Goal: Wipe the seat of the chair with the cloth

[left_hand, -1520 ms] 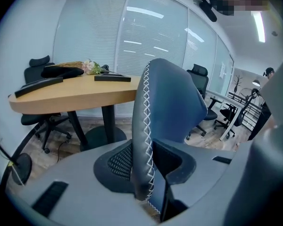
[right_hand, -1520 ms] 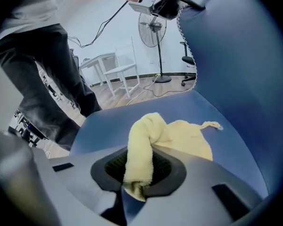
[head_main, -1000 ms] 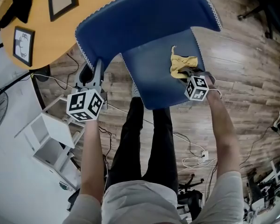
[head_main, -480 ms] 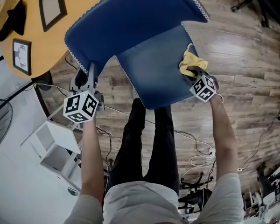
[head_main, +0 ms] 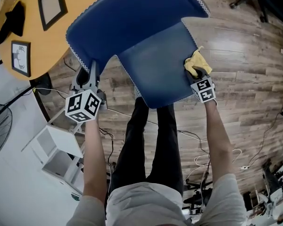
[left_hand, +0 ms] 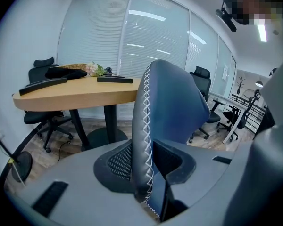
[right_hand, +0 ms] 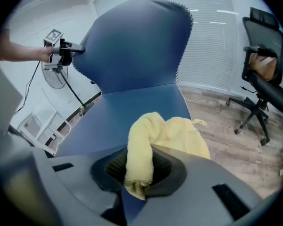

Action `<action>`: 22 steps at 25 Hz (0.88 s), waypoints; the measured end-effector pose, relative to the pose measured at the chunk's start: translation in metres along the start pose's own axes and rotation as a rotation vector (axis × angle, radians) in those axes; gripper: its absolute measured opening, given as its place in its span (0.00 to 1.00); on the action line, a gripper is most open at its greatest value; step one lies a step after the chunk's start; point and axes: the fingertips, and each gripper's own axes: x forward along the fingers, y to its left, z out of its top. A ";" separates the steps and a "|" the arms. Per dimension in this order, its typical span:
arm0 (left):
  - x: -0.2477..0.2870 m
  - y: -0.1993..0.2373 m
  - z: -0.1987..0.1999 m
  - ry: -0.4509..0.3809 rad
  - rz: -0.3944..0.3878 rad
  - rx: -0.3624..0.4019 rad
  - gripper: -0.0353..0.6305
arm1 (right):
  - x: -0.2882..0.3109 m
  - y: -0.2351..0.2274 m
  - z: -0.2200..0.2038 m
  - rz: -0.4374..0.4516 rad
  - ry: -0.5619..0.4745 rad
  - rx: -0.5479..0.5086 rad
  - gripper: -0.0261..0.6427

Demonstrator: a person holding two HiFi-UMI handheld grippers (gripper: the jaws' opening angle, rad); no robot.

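The left claw (head_main: pixel 91 72) pinches the backrest (head_main: pixel 132 22) edge, probably to steady it, while the right claw (head_main: pixel 198 74) clamps the cloth (head_main: pixel 194 63) on the seat (head_main: pixel 151 72)'s right edge.

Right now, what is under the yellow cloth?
The blue seat, at its edge, lies under the cloth, which the right tongs grip. The patch of seat beneath it is covered, so its surface there cannot be seen.

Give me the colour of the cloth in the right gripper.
Pale yellow cloth; it shows best in the right gripper view.
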 end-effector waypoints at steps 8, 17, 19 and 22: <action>0.001 -0.001 0.001 -0.016 -0.061 0.005 0.25 | -0.002 0.003 -0.004 -0.089 -0.043 0.164 0.15; 0.002 -0.003 -0.001 -0.022 -0.144 -0.001 0.25 | -0.003 0.029 -0.016 -0.156 -0.077 0.294 0.15; 0.002 -0.004 -0.001 -0.016 -0.162 0.002 0.25 | -0.002 0.037 -0.019 -0.170 -0.083 0.316 0.15; 0.003 -0.004 -0.001 -0.012 -0.189 0.013 0.25 | 0.000 0.049 -0.020 -0.187 -0.095 0.365 0.15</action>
